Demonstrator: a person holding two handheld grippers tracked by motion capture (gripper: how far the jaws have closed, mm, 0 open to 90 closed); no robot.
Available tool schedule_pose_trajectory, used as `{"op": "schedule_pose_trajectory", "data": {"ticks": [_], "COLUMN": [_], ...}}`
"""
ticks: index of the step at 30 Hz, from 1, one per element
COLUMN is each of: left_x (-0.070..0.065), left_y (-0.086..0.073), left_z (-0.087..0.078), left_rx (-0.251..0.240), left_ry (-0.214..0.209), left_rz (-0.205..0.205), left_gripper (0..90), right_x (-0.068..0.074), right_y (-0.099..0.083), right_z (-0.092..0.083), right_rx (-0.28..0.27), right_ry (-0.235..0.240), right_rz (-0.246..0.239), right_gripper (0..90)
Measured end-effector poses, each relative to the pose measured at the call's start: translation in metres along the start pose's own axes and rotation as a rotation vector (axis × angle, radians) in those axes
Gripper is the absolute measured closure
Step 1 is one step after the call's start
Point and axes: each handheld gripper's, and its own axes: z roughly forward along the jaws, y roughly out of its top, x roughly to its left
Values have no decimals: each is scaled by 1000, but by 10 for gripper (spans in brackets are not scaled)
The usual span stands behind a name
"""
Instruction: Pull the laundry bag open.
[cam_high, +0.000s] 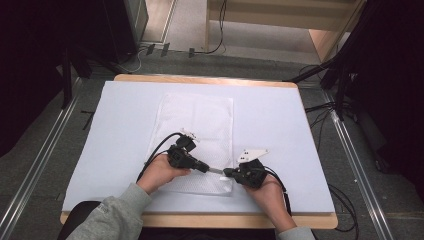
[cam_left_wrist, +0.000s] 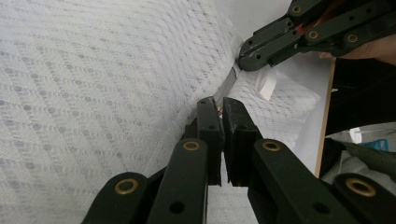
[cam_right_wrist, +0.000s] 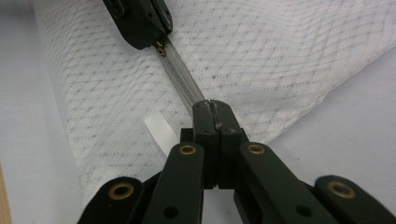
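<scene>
A white mesh bag (cam_high: 197, 125) lies flat on the white table (cam_high: 280, 125). Its grey zipper (cam_right_wrist: 180, 79) runs along the near edge. My left gripper (cam_left_wrist: 219, 106) is shut on the small zipper pull (cam_right_wrist: 161, 48); in the high view that gripper (cam_high: 205, 168) points right. My right gripper (cam_right_wrist: 211, 108) is shut on the end of the zipper tape at the bag's corner and faces the left one (cam_high: 228, 173). A short stretch of zipper (cam_high: 216, 171) spans the gap between the two tips. A white ribbon tag (cam_right_wrist: 159, 133) sticks out beside the right jaws.
The table's wooden front edge (cam_high: 200, 220) runs just behind both hands. Bare white surface lies left and right of the bag. Cables (cam_high: 345, 200) trail on the floor at the right, and metal rails (cam_high: 35, 170) flank the table.
</scene>
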Motion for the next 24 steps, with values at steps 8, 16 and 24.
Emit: {"op": "schedule_pose_trajectory", "data": {"ticks": [8, 16, 24], "left_x": [3, 5, 7], "left_y": [-4, -9, -13], "left_z": [-8, -17, -20], "left_rx": [-6, -9, -6], "left_ry": [9, 13, 6], "left_rz": [-4, -8, -12], "left_gripper": [880, 879, 879], "right_x": [1, -1, -1], "right_y": [0, 0, 0], "right_z": [0, 0, 0], "right_rx": [1, -4, 1], "right_ry": [-4, 6, 6], "right_rz": [-11, -1, -12], "right_gripper": [900, 900, 900]}}
